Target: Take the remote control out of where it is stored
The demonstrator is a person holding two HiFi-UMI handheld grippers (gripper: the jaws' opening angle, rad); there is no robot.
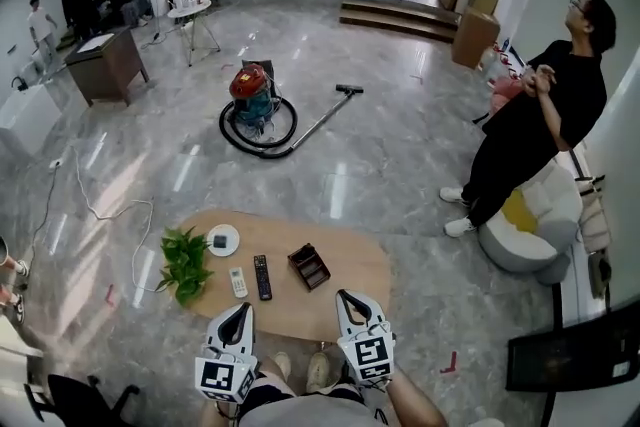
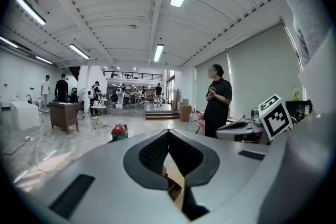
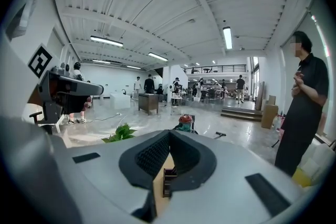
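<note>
Grey polished floor (image 1: 400, 175) spreads across a large open hall, and close in front of us stands an oval wooden table (image 1: 355, 260). On it, from left to right, we see a leafy green plant (image 1: 184, 262), a white remote (image 1: 238, 282) with a round white dish (image 1: 222, 239) just beyond it, a black remote (image 1: 262, 276) lying alongside the white one without touching it, and a small dark storage box (image 1: 309, 266) set apart to their right. Both remotes lie flat on the bare tabletop, outside the box; we cannot tell whether anything sits inside it. Our left gripper (image 1: 244, 307) hangs over the near edge of the table, a little short of the two remotes, its jaws closed tip to tip with nothing between them. Our right gripper (image 1: 343, 294) is beside it, near the box, jaws likewise pressed together and empty; its own view shows the box through the slit below its tips. Farther off a red and teal vacuum cleaner (image 1: 251, 95) sits on the floor with its hose looped around it, and a person (image 1: 540, 125) in black stands at the right beside a pale cushioned seat (image 1: 535, 225)
</note>
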